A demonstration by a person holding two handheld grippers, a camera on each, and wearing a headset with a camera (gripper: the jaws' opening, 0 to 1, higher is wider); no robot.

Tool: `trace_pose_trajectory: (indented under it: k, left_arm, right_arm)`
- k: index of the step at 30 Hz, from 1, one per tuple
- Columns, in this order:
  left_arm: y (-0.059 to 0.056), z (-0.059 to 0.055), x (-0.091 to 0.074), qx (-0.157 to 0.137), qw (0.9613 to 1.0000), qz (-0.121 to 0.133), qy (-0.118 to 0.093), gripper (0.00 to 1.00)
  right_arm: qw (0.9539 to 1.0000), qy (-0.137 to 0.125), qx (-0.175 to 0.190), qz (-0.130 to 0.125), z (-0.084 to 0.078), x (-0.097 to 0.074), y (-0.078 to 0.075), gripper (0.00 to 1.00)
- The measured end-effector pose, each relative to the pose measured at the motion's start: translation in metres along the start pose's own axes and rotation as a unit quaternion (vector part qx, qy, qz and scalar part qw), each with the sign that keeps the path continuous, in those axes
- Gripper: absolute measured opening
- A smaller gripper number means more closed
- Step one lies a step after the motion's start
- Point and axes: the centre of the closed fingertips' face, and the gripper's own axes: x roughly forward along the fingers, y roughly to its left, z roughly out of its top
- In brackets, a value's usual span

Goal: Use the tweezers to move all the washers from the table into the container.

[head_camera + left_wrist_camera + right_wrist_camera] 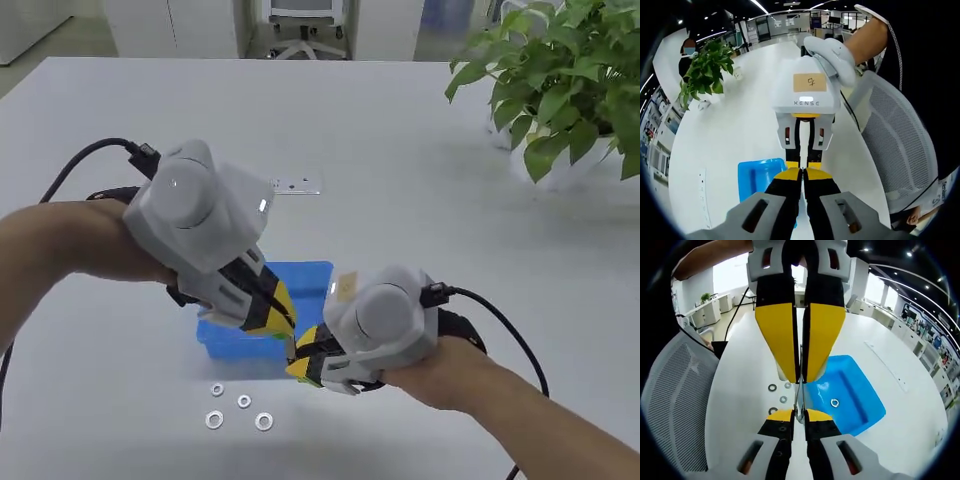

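Note:
Several small metal washers (244,401) lie on the white table (400,150) in front of the blue container (305,275). In the right gripper view these washers (783,399) sit left of the container (860,400), which holds one washer (834,402). My left gripper (283,318) and right gripper (300,360) meet tip to tip over the container's near edge. Thin metal tweezers (799,392) run between the two pairs of jaws. The right gripper (799,416) is shut on one end. The left gripper (800,377), also shut, pinches them from the other side; its own view shows its jaws (802,175) pressed together.
A leafy potted plant (560,80) stands at the table's far right. A small white card (295,185) lies beyond the container. A grey mesh chair (900,140) is beside the table's near edge. An office chair (300,20) stands past the far edge.

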Motion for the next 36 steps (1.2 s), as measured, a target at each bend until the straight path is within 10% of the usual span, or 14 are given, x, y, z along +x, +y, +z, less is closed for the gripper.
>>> trace_pose_trajectory:
  k: [36]
  left_arm:
    - [0.05,-0.018,-0.007,0.0,0.9994,0.032,0.008,0.06]
  right_arm:
    - [0.9996,0.007,-0.026,0.004,0.009,0.017,-0.051,0.1]
